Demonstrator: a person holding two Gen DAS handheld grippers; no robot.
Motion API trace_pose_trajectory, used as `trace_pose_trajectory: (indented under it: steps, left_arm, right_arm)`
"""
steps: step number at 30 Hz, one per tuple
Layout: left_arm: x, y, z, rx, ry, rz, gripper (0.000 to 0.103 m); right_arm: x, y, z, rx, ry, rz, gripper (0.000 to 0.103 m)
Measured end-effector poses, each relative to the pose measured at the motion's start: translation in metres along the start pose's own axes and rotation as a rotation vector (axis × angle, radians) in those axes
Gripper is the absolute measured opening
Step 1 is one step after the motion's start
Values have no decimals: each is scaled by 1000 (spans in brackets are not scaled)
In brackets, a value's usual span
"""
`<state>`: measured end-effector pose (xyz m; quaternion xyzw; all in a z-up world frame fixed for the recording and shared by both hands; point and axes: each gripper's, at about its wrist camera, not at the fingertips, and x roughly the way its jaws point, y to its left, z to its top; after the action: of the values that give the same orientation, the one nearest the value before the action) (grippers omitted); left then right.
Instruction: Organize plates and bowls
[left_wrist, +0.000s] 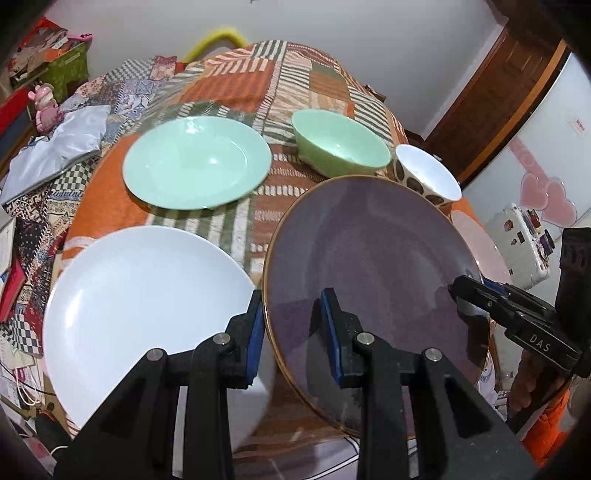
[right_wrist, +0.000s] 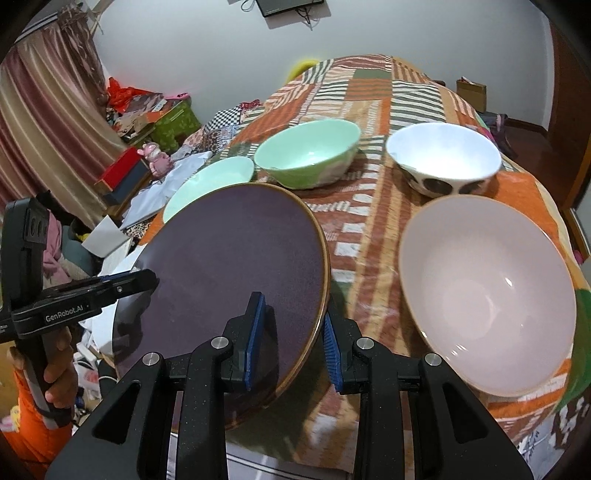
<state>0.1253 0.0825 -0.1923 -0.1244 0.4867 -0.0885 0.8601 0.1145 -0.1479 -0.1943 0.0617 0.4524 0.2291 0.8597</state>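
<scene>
Both grippers clamp the purple plate (left_wrist: 369, 258) by opposite edges. Left gripper (left_wrist: 295, 325) has its blue pads pinching the plate's left rim, one finger over the face, one outside it. Right gripper (right_wrist: 291, 332) pinches the right rim the same way; in the left wrist view it shows as a black arm (left_wrist: 517, 314) reaching in from the right onto the plate's edge. Plate is tilted and off the cloth (gold-brown rim, dark matte face).

White plate (left_wrist: 147, 302) sits just left of the purple one on the patchwork cloth (left_wrist: 258, 85), the purple rim overlapping its right edge in the left wrist view. Green plate (left_wrist: 195, 162) lies beyond the white one. Green bowl (right_wrist: 306, 151) stands behind the purple plate, spotted white bowl (right_wrist: 443, 158) to its right, the two apart. Pink bowl (right_wrist: 487, 295) sits near, right of the purple plate, not touching it.

A hand (right_wrist: 55, 369) in an orange sleeve holds the left gripper's handle.
</scene>
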Motion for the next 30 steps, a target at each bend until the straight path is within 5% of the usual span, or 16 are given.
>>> trace_pose_trajectory:
  steps: [30]
  left_arm:
    - [47,4,16,-19,62,3,29]
  right_arm:
    - [19,-2,-3,28,-22,-129,27]
